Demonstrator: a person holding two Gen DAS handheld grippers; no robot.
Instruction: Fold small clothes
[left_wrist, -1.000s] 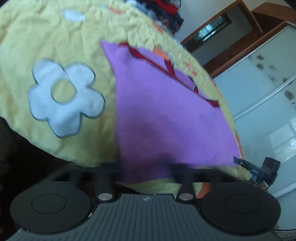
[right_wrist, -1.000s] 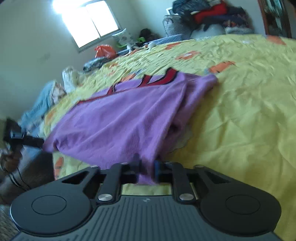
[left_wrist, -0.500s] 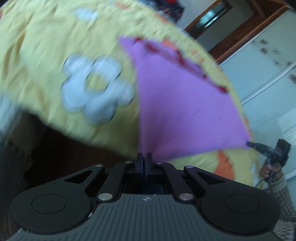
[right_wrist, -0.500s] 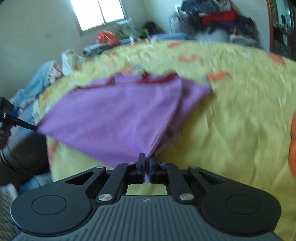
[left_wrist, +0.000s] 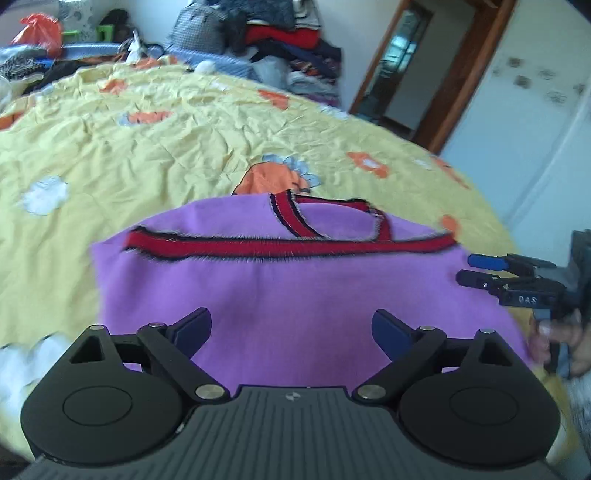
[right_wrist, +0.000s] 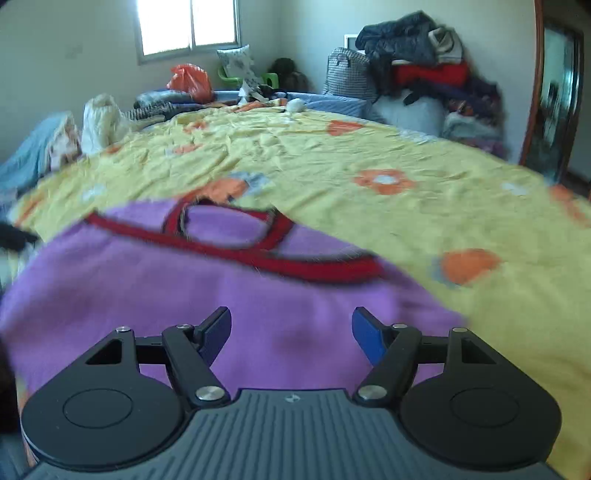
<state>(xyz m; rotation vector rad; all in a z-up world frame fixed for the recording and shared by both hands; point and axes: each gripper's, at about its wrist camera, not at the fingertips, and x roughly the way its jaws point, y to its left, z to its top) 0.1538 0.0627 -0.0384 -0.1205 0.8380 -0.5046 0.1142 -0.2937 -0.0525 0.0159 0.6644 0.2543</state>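
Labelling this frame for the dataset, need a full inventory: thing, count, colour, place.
garment: 1, purple with red-and-black trim, lying on the bedspread nearest both cameras
bedspread: 1, yellow with orange and white flowers, covering the bed
clothes pile: 1 heap, dark, red and grey, far end of the bed by the wall
plastic bag: 1, orange, far side under the window
window: 1, bright, back wall
door frame: 1, brown wood, right side of the left wrist view
left tool: 1, black with blue pads, jaws just opened, nothing gripped, over the garment
right tool: 1, black with blue pads, jaws just opened, nothing gripped, over the garment
hand: 1, on the right tool's handle
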